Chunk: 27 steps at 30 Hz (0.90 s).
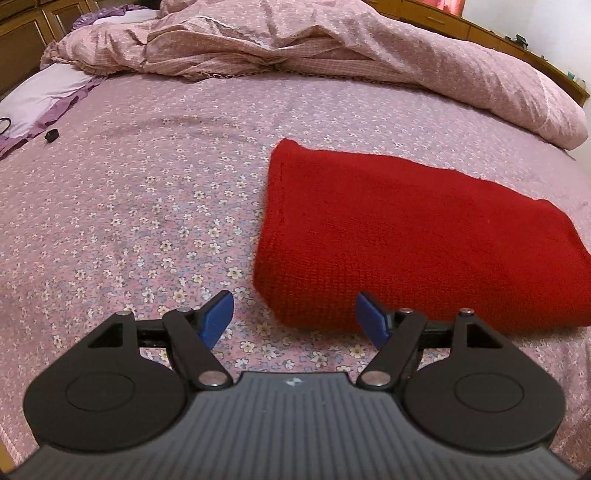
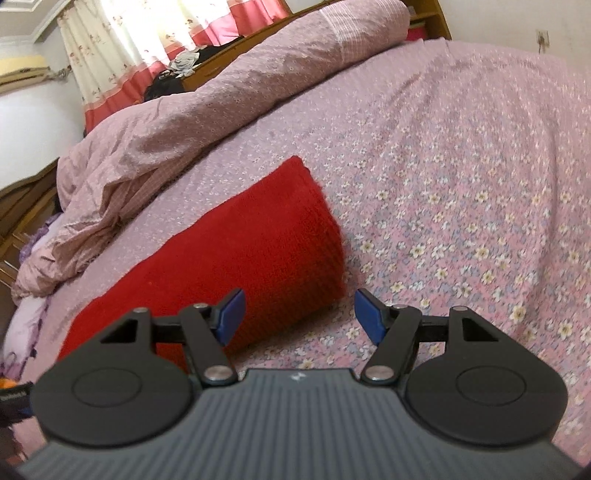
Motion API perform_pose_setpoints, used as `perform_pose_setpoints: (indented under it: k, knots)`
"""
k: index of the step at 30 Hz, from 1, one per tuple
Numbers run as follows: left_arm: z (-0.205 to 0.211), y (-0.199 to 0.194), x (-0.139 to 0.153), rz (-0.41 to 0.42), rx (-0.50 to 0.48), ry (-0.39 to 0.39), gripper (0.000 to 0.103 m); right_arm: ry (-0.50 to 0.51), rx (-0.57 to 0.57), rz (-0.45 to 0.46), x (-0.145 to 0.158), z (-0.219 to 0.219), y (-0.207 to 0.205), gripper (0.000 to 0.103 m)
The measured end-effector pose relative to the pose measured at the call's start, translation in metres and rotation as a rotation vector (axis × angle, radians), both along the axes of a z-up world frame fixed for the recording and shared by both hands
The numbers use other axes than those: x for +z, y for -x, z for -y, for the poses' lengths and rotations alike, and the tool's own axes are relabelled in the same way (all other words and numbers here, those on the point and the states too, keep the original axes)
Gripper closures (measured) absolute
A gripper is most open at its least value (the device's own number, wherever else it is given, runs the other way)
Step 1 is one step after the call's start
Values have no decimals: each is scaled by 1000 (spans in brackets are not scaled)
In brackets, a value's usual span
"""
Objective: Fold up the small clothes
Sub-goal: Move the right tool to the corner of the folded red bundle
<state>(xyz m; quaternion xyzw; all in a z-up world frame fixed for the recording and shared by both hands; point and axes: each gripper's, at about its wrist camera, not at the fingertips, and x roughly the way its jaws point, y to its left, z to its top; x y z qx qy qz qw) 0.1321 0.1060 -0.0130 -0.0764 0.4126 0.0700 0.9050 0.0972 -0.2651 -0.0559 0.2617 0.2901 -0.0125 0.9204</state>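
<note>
A red knitted garment [image 1: 413, 236] lies folded into a flat rectangle on the pink flowered bedsheet [image 1: 147, 206]. My left gripper [image 1: 295, 317] is open and empty, just above the sheet at the garment's near left corner. The garment also shows in the right wrist view [image 2: 236, 258]. My right gripper [image 2: 299, 315] is open and empty at its near right corner, its left blue pad [image 2: 231, 317] in front of the red knit.
A crumpled pink duvet [image 1: 295, 44] lies along the far side of the bed. A small black object [image 1: 51, 136] and a lilac pillow [image 1: 40, 96] lie at the far left. Wooden furniture [image 2: 22, 206] and curtains [image 2: 147, 33] stand beyond the bed.
</note>
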Motion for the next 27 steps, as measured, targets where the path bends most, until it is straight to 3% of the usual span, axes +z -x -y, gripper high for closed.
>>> perform_pose_setpoints:
  k: [7, 16, 27]
  knots:
    - [-6, 1, 1, 0, 25, -5, 25, -135, -11, 5, -7, 1, -2, 33]
    - [-14, 0, -2, -4, 49, 16, 19, -217, -53, -30, -17, 0, -10, 32]
    - [-20, -4, -11, -22, 60, 19, 18, -342, -122, 10, -36, -3, -30, 32]
